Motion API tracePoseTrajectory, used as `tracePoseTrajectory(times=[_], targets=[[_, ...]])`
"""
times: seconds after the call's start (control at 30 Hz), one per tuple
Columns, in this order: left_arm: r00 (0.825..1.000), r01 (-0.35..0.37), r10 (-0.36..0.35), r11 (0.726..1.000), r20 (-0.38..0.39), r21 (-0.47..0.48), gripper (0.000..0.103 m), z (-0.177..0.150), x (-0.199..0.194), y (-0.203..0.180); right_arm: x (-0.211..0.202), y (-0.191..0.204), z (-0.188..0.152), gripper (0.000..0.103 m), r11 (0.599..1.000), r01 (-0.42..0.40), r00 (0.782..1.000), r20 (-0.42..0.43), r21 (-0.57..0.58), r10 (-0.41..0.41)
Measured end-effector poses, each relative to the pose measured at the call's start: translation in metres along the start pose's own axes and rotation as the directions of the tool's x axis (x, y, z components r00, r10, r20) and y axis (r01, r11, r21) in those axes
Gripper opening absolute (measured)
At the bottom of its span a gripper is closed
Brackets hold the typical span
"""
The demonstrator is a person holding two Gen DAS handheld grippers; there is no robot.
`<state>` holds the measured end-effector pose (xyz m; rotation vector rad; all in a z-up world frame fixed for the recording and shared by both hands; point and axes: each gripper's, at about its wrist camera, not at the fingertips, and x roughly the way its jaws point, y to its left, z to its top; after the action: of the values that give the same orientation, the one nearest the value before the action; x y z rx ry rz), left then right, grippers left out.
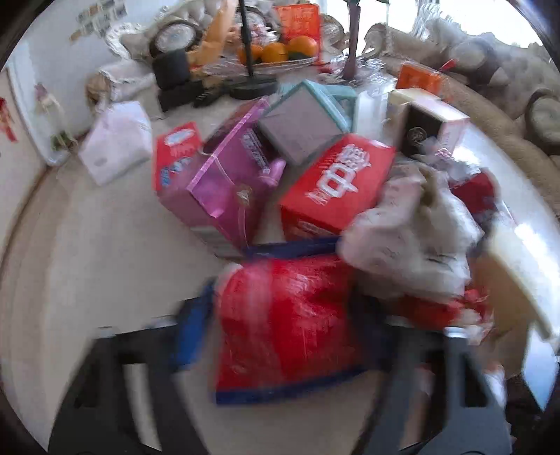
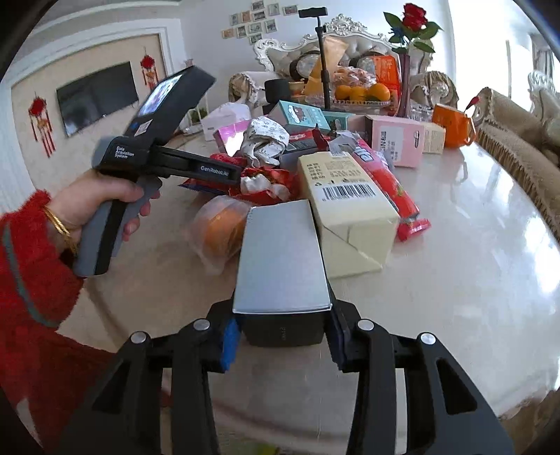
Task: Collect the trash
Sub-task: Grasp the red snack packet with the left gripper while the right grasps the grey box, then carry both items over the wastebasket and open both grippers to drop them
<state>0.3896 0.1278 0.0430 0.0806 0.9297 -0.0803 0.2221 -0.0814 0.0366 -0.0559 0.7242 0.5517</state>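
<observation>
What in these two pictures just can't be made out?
- Left wrist view: the red packet between the left gripper's fingers is smeared by motion blur, so its print is unreadable.
- Right wrist view: the silver box in the right gripper hides the table behind it.
- Right wrist view: the wall photos are too small to make out.

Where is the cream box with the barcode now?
In the right wrist view, the cream box lies on the table right of centre, touching the grey box and beside a red wrapper.
</observation>
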Motion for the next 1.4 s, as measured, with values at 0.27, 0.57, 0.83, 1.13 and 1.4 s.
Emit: tracePoseTrajectory(times=[0.27, 0.57, 0.83, 1.13, 1.4], targets=[[0.998, -0.02, 0.02, 1.0, 0.059, -0.006, 0.053, -0.024, -0.038, 0.004, -0.028, -0.019, -0.005, 0.039, 0.977, -0.146, 0.989, 0.044, 0.153, 0.141], [0.987, -0.079, 0.09, 0.993, 0.135, -0.083, 0.053, -0.045, -0.1, 0.025, -0.055, -0.025, -0.001, 0.039, 0.951, -0.223, 0.973, 0.107, 0.215, 0.205], [0.981, -0.06, 0.079, 0.992, 0.175, -0.11, 0.053, -0.068, -0.149, 0.028, -0.088, -0.017, -0.007, 0.039, 0.953, -0.239, 0.966, 0.146, 0.184, 0.214], [0.969, 0.182, -0.19, 0.981, 0.157, 0.063, 0.053, -0.211, -0.189, -0.094, -0.117, -0.003, -0.09, 0.039, 0.96, -0.219, 0.976, 0.039, 0.173, 0.216], [0.966, 0.199, -0.195, 0.98, -0.172, 0.007, 0.053, -0.322, -0.057, -0.163, -0.026, -0.014, -0.188, 0.039, 0.973, -0.044, 0.943, -0.311, 0.226, 0.115]])
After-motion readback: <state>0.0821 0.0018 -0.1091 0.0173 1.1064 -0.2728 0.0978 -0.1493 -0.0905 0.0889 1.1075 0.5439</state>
